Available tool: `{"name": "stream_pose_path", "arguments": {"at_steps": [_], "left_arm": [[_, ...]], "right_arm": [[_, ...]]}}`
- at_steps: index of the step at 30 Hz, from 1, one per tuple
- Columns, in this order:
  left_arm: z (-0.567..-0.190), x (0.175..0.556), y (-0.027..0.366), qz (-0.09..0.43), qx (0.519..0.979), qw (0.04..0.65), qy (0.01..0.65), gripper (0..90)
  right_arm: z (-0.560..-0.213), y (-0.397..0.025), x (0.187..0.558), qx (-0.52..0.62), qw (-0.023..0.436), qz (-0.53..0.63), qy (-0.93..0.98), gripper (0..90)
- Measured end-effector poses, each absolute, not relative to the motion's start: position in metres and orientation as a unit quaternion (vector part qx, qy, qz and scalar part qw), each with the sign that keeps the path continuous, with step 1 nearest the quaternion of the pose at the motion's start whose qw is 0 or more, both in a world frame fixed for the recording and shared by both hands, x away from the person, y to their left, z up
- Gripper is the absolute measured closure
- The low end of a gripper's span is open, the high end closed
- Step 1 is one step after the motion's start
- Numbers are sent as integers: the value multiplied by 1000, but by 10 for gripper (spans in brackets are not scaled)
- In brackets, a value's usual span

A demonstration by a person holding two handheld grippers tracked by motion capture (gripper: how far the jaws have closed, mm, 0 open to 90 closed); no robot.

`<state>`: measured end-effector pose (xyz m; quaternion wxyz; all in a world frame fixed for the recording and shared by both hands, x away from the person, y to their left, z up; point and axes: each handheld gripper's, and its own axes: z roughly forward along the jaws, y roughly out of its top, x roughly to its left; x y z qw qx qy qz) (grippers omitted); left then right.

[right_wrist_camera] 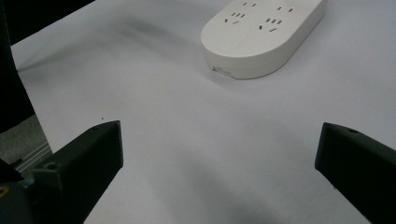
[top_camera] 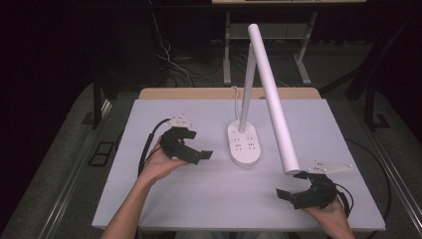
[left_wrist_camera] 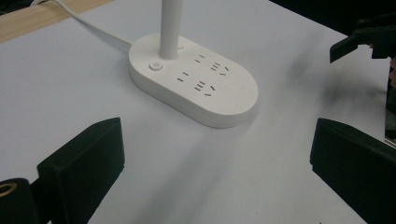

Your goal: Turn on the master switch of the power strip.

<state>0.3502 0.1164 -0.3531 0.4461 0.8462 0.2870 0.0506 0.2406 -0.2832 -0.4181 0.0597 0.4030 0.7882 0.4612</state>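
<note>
A white desk lamp stands mid-table: its oval base [top_camera: 244, 144] carries socket holes, a thin pole [top_camera: 247, 84] rises from it, and a long tube head [top_camera: 273, 99] slants down to the right. My left gripper [top_camera: 195, 145] hovers just left of the base, open and holding nothing. In the left gripper view the base [left_wrist_camera: 196, 88] with its round button [left_wrist_camera: 155, 66] lies ahead of the wide-apart jaws [left_wrist_camera: 217, 140]. My right gripper [top_camera: 292, 185] sits at the front right, below the tube's lower end, open. The base [right_wrist_camera: 261, 32] lies ahead of its spread jaws [right_wrist_camera: 219, 140].
The white table top [top_camera: 199, 199] has a wooden strip [top_camera: 199, 93] along its far edge. The lamp's white cable [left_wrist_camera: 93, 25] runs from the base toward that edge. Dark floor, cables and table legs lie beyond. The other gripper [left_wrist_camera: 364, 37] shows at the left gripper view's top right.
</note>
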Motion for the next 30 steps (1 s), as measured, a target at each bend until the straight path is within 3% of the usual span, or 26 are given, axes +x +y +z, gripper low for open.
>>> {"name": "stream_pose_path", "arguments": {"at_steps": [20, 30], "left_arm": [[-342, 378, 95, 53, 864, 424, 268, 40], [-335, 394, 84, 46, 866, 417, 272, 103]], "right_arm": [[-418, -285, 241, 404, 62, 463, 786, 5], [-419, -286, 241, 404, 62, 464, 786, 5]]}}
